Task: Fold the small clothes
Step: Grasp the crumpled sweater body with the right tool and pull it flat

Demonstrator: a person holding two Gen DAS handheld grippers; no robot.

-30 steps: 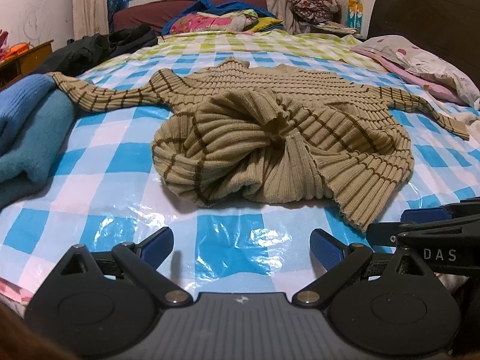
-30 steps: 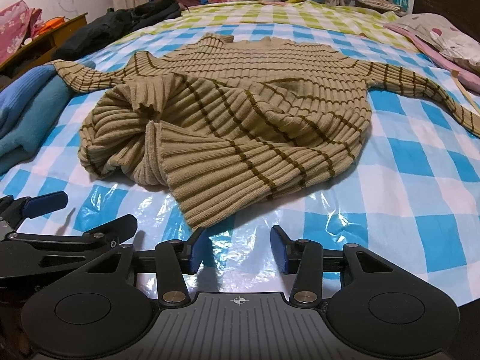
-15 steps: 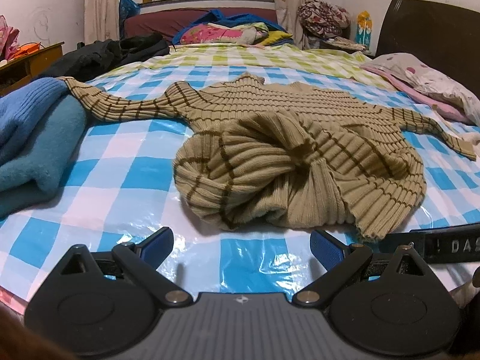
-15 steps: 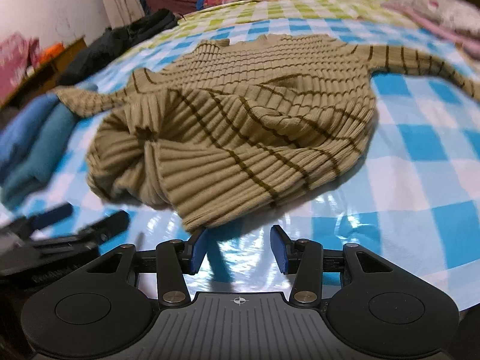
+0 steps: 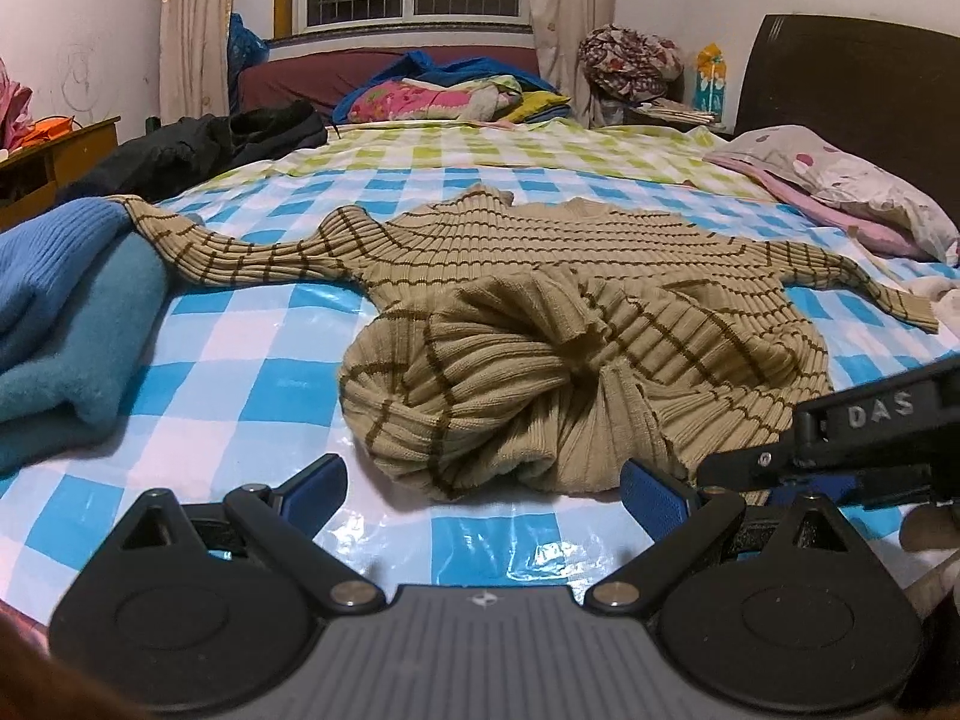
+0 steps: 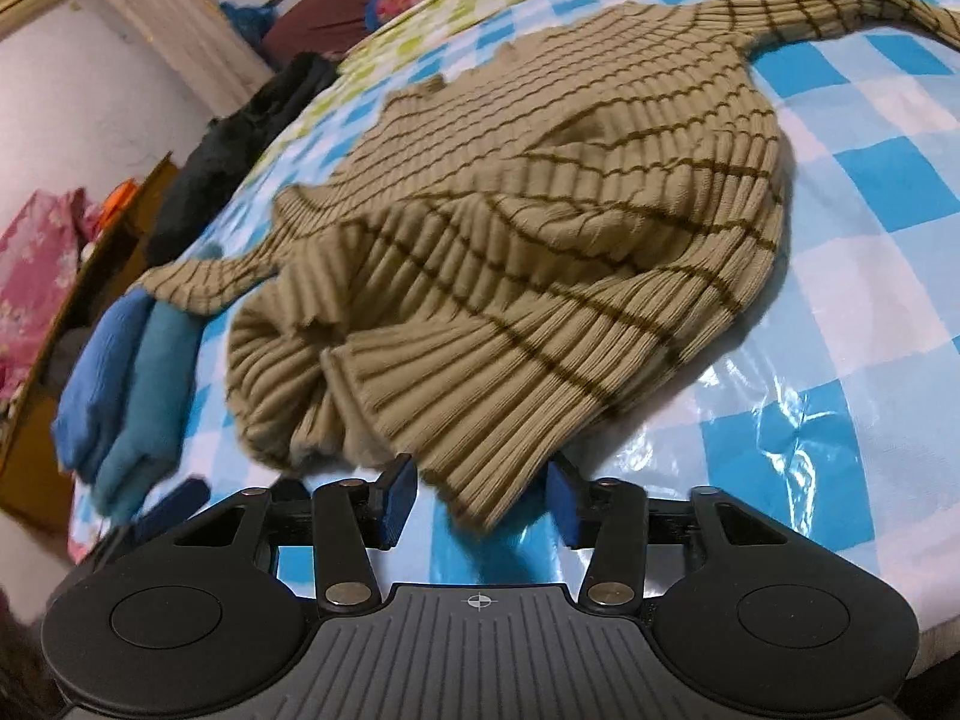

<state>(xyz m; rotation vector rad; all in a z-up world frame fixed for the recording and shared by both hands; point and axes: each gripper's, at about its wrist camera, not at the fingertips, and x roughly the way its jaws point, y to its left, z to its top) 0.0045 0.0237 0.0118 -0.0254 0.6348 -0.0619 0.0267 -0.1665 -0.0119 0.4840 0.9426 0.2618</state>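
A tan ribbed sweater with thin brown stripes (image 5: 576,300) lies on the blue-checked plastic sheet (image 5: 252,372), sleeves spread and its lower half bunched up toward me. My left gripper (image 5: 480,486) stands open over the bare sheet just short of the bunched hem, with nothing between its fingers. My right gripper (image 6: 480,498) is tilted. Its jaws are closing around the near corner of the sweater's hem (image 6: 480,480), which lies between the blue pads; I see no firm pinch. Its black side bar (image 5: 870,420) reaches in from the right of the left wrist view.
Folded blue and teal knitwear (image 5: 66,330) sits at the left, under one sleeve's cuff. A dark jacket (image 5: 198,150) lies at the far left, a pink dotted pillow (image 5: 840,180) at the right by the dark headboard. Piled bedding fills the far end.
My right gripper has rolled and moved in onto the hem corner, and its jaws have narrowed around it. The left gripper has stayed open, its view tipped up slightly.
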